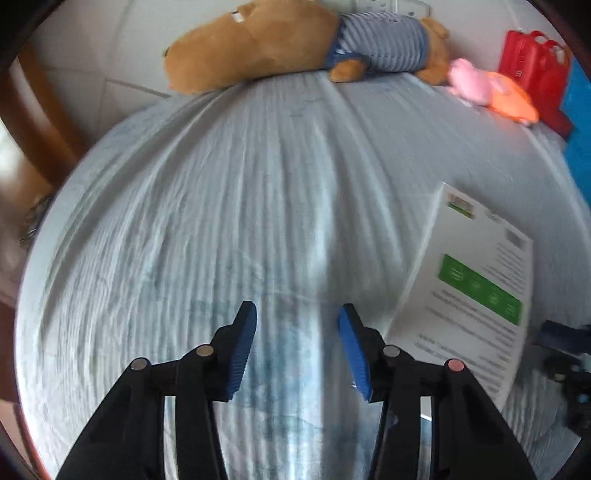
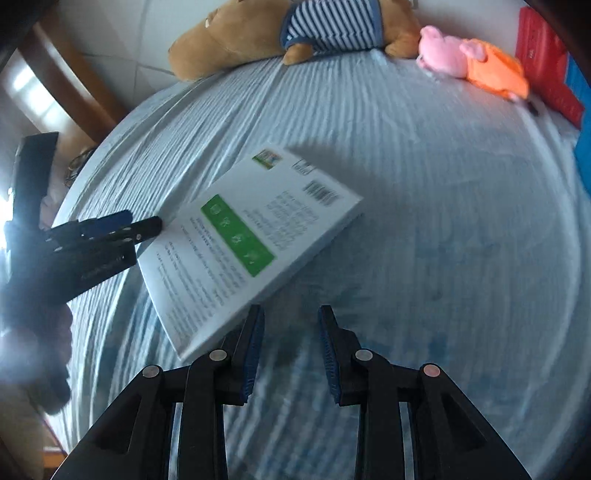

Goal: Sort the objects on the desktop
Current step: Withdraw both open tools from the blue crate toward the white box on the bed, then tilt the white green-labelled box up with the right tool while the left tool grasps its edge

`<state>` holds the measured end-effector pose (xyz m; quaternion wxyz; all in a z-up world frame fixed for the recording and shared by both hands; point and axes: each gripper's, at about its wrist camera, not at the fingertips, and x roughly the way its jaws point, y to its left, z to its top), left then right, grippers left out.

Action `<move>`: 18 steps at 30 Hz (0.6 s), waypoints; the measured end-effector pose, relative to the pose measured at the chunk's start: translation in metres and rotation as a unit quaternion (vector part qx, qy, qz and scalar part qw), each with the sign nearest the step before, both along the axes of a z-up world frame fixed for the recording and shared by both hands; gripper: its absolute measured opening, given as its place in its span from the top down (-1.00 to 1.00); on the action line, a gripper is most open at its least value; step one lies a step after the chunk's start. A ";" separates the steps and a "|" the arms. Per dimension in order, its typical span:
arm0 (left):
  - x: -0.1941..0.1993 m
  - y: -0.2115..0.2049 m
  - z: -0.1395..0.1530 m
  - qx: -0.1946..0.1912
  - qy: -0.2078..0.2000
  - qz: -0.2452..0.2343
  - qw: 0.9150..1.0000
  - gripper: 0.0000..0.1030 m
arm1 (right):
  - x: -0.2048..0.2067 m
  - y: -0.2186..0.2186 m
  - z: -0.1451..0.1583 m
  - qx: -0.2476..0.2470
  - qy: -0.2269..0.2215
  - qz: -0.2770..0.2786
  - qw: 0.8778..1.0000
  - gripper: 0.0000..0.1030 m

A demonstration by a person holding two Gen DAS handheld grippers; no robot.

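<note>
Bright daylight, glare at left edge in right view; motion blur throughout, fisheye bending at rims, soft shadow beside box (image 2: 255, 225).

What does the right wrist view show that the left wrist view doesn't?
Only the right wrist view: the left gripper seen from outside, at the near-left edge of the flat white box with the green band, plus the box's barcode and the right gripper's own open, empty jaws.
Only the left wrist view: the left gripper's own jaws, open with only cloth between them, and a dark device at the right edge, too blurred to identify.
Both: the pale blue striped cloth, brown plush bear in a striped shirt, pink plush pig in orange, red box.
</note>
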<state>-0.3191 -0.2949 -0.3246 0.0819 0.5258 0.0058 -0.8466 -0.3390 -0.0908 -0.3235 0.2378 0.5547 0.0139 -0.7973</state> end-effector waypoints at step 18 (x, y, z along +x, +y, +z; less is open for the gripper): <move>0.005 0.002 0.003 0.045 -0.011 -0.047 0.998 0.23 | -0.011 -0.006 0.011 0.021 0.020 -0.027 0.999 0.63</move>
